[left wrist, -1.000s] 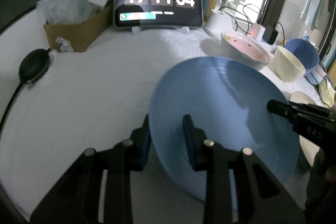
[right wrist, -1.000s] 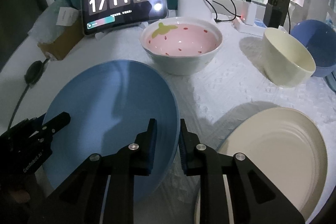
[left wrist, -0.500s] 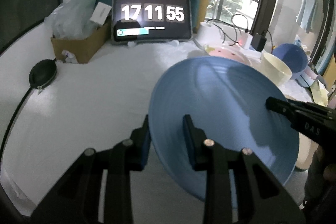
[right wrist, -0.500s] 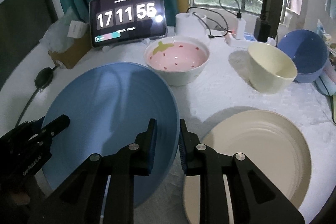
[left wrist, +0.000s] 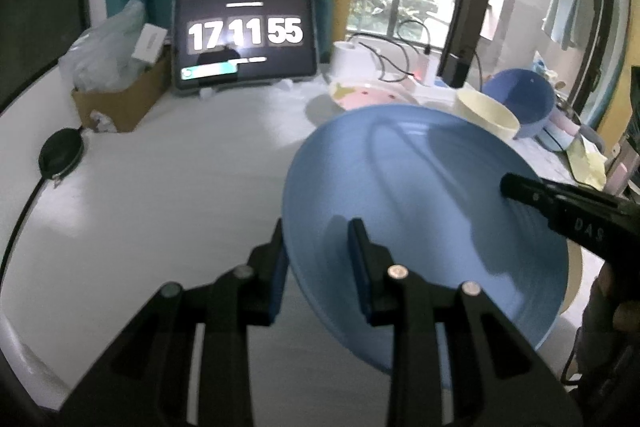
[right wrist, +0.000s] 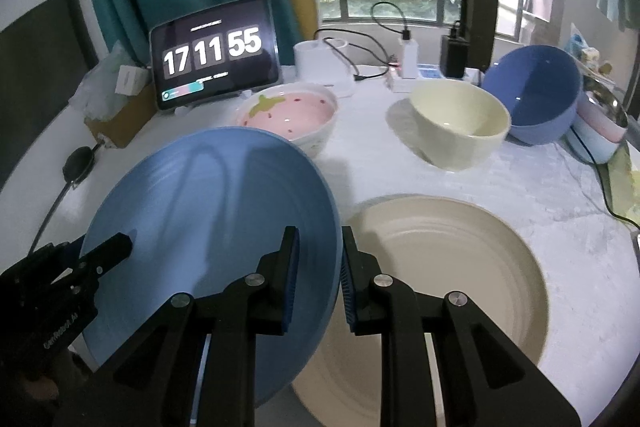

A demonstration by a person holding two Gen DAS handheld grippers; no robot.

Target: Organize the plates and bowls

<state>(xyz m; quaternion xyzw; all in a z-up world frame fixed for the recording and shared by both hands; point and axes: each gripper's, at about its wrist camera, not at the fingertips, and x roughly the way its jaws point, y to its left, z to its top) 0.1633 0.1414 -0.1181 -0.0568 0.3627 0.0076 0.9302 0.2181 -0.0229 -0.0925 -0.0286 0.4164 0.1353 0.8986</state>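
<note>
fingers [left wrist: 362,267]: both grippers pinch blue plate [left wrist: 420,195] rim | opposite edges

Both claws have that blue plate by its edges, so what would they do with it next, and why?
Probably carry the blue plate sideways over the cream plate and lower it on top: left gripper and right gripper both clamp its rim, and it already overlaps the cream plate's edge.

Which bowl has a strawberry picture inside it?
The pink bowl nearest the clock screen. Its inside shows red seeds and a green leaf; the cream bowl and blue bowl are plain.
</note>
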